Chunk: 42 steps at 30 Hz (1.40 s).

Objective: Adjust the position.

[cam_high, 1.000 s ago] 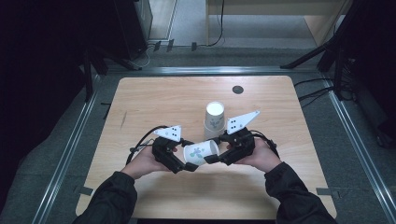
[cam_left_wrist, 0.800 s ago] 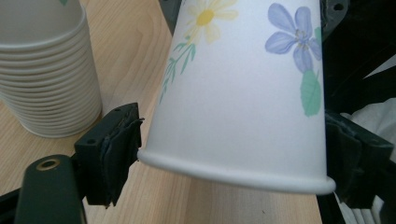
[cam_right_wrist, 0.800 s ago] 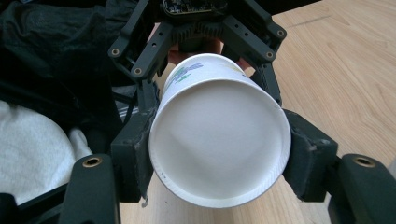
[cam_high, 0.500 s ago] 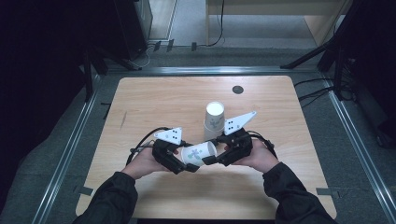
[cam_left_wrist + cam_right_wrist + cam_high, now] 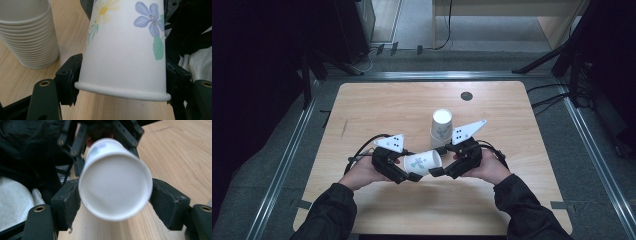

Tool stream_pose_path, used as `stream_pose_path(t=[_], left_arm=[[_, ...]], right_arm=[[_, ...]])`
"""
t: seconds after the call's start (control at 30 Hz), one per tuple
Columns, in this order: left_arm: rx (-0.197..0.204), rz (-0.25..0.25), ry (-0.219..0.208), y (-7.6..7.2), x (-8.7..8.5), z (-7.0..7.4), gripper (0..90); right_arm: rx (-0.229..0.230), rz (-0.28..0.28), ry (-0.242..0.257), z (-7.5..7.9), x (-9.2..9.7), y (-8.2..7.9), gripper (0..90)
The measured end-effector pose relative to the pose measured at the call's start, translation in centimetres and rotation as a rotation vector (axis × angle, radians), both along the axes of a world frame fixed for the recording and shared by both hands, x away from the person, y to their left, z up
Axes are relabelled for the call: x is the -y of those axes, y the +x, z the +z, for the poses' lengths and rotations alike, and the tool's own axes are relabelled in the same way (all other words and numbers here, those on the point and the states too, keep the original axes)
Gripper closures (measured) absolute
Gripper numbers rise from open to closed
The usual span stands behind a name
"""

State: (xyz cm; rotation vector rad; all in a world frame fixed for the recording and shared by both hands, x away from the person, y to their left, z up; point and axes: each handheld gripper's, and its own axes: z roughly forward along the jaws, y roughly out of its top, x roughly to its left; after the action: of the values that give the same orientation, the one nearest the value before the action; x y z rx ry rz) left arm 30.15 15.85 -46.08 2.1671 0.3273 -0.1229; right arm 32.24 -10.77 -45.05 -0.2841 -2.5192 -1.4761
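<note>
A single paper cup [image 5: 423, 161] lies on its side in the air between the two tongs, just above the near middle of the worktop [image 5: 377, 107], at about 6 o'clock from the stack of cups [image 5: 441, 128]. The left tongs [image 5: 404, 172] are closed on the rim end: in the left gripper view each jaw presses a side of the cup just above its rolled lip. The right tongs [image 5: 443, 167] stand at the base end, the jaws close either side of the flat white bottom in the right gripper view; whether they truly pinch it I cannot tell. Held at both ends like this, the cup looks to be passing from one hand to the other, or being pulled free of another.

The cup is thin white paper, tapered, smooth, printed with a yellow daisy and a blue flower. The stack shows ribbed, nested rims. The worktop is pale wood grain.
</note>
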Motion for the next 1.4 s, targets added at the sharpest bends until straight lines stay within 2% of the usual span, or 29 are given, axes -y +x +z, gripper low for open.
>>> stream_pose_path(t=[0.13, 0.37, 0.43, 0.5, 0.57, 0.6, 0.67, 0.7, 0.87, 0.9, 1.03, 1.07, 1.17, 1.27, 1.33, 1.37, 1.4], left_arm=[[-0.019, 0.011, 0.011, 0.3, -0.8, 0.5, 28.3], [-0.003, 0.023, 0.058, 0.5, -1.4, 1.6, 28.4], [0.007, 0.015, 0.087, 0.5, -1.3, 2.2, 28.4], [0.014, 0.014, 0.096, 0.4, -1.2, 2.3, 28.3], [0.021, 0.0, 0.142, 0.5, -0.9, 2.6, 28.3], [0.021, 0.0, 0.142, 0.5, -0.9, 2.6, 28.3], [0.023, -0.003, 0.168, 0.5, -0.7, 2.7, 28.3], [0.022, -0.011, 0.195, 0.6, -0.6, 2.8, 28.3], [0.015, -0.019, 0.232, 0.6, -0.4, 2.7, 28.3], [0.024, -0.022, 0.249, 0.7, -0.4, 2.8, 28.3], [0.019, -0.034, 0.299, 0.7, 0.2, 2.6, 28.2], [0.019, -0.034, 0.299, 0.7, 0.2, 2.6, 28.2], [0.005, -0.051, 0.346, 0.8, 1.0, 2.3, 28.3], [-0.007, -0.06, 0.366, 0.8, 1.4, 2.1, 28.3], [-0.023, -0.08, 0.398, 1.0, 2.1, 1.9, 28.2], [-0.023, -0.08, 0.398, 1.0, 2.1, 1.9, 28.3], [-0.026, -0.089, 0.423, 1.0, 2.5, 1.9, 28.3]], right_arm=[[0.014, -0.007, -0.029, -0.2, 0.2, 0.0, 26.3], [0.031, -0.02, -0.068, -0.5, 0.3, 0.1, 26.4], [0.041, -0.024, -0.08, -0.6, 0.3, 0.1, 26.4], [0.043, -0.027, -0.083, -0.6, 0.4, 0.1, 26.4], [0.045, -0.03, -0.083, -0.7, 0.4, 0.1, 26.4], [0.046, -0.031, -0.084, -0.7, 0.4, 0.1, 26.4], [0.05, -0.032, -0.088, -0.7, 0.4, 0.1, 26.4], [0.054, -0.032, -0.093, -0.7, 0.4, 0.1, 26.4], [0.059, -0.031, -0.104, -0.8, 0.4, 0.1, 26.5], [0.061, -0.03, -0.106, -0.8, 0.4, 0.1, 26.4], [0.067, -0.029, -0.116, -0.9, 0.3, 0.0, 26.3], [0.067, -0.029, -0.116, -0.9, 0.3, 0.0, 26.3], [0.06, -0.022, -0.124, -1.0, 0.2, -0.2, 26.3], [0.058, -0.018, -0.128, -1.1, 0.1, -0.3, 26.2], [0.059, -0.015, -0.131, -1.2, 0.0, -0.4, 26.2], [0.059, -0.015, -0.131, -1.2, 0.0, -0.4, 26.2], [0.059, -0.009, -0.137, -1.4, -0.1, -0.5, 26.0]])
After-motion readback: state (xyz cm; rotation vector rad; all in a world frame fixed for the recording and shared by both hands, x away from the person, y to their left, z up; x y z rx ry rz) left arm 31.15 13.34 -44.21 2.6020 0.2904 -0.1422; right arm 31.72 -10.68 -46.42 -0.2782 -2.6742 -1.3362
